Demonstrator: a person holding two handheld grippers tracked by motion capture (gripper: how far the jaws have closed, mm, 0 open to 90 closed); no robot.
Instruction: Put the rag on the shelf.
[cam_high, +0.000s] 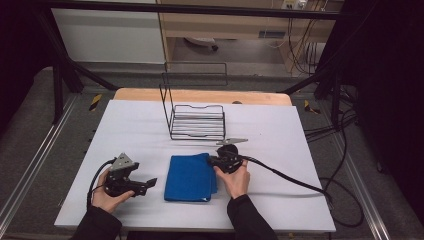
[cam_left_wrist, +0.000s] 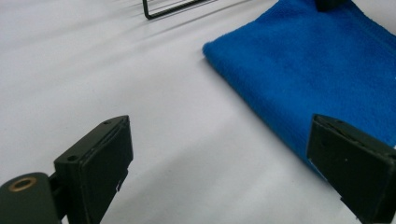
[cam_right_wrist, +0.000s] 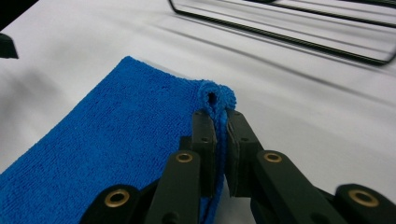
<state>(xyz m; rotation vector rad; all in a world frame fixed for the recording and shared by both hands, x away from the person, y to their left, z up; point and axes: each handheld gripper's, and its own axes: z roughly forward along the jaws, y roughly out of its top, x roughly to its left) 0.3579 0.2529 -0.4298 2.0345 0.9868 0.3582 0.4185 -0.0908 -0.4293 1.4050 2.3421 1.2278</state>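
A folded blue towel (cam_high: 191, 177) lies on the white table (cam_high: 280, 135) before a wire rack (cam_high: 196, 121); the right gripper (cam_right_wrist: 219, 122) pinches its far corner, the left gripper (cam_left_wrist: 219, 163) waits wide open, empty; lifting slowly should keep the fold

A folded blue towel (cam_high: 191, 177) lies flat on the white worktop (cam_high: 280, 130), low in the centre of the high view. Its upper right corner is bunched into a small loop, pinched between closed jaws. A black wire rack (cam_high: 196, 121) stands upright just above it.
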